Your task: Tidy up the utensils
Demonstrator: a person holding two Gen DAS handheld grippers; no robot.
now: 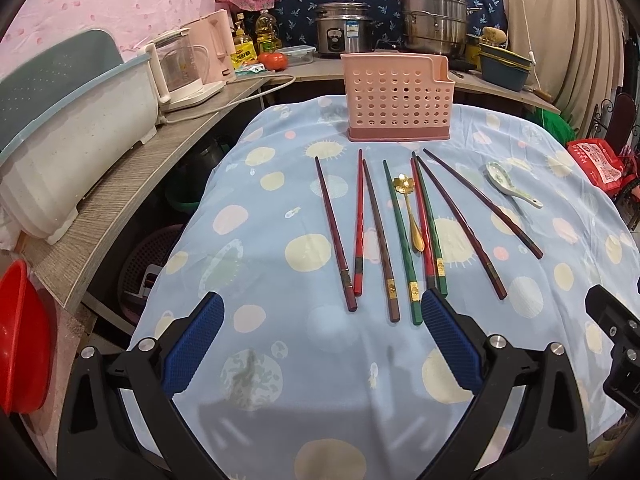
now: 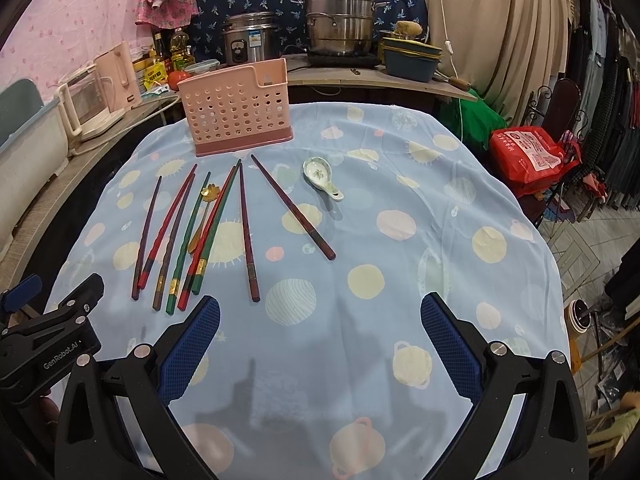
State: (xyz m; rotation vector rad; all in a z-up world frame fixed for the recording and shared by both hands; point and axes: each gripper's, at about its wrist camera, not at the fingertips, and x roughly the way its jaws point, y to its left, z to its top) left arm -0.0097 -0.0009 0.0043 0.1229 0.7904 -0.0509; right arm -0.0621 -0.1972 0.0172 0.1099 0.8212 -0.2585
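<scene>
Left wrist view: the left gripper [image 1: 322, 326] hung released and empty over the near edge of the worktop [image 1: 560, 240], blue pads spread wide.
Right wrist view: the right gripper [image 2: 320, 328] was likewise released, holding nothing.
Chopsticks: eight chopsticks [image 1: 376, 236] lay fanned just ahead of the left gripper, thick ends toward it, thin tips pointing away at the holder; from the right gripper they sat ahead and to its left.
Gold spoon: a small gold spoon [image 1: 412, 216] lay among the middle chopsticks, touching or nearly touching its neighbours.
China spoon: a white china spoon [image 2: 322, 178] rested apart, ahead of the right gripper.
Holder: a pink holder [image 1: 398, 98] stood upright beyond the utensils, seemingly unfilled.
Handling, chopsticks: likely light, stiff and smooth, prone to roll or pivot; best taken near the thick end or mid-length, one at a time.
Handling, china spoon: probably breakable and slick; the handle looked the safest hold.
Handling, gold spoon: thin and low on the cloth, so a pinch across its handle seemed wisest.
</scene>
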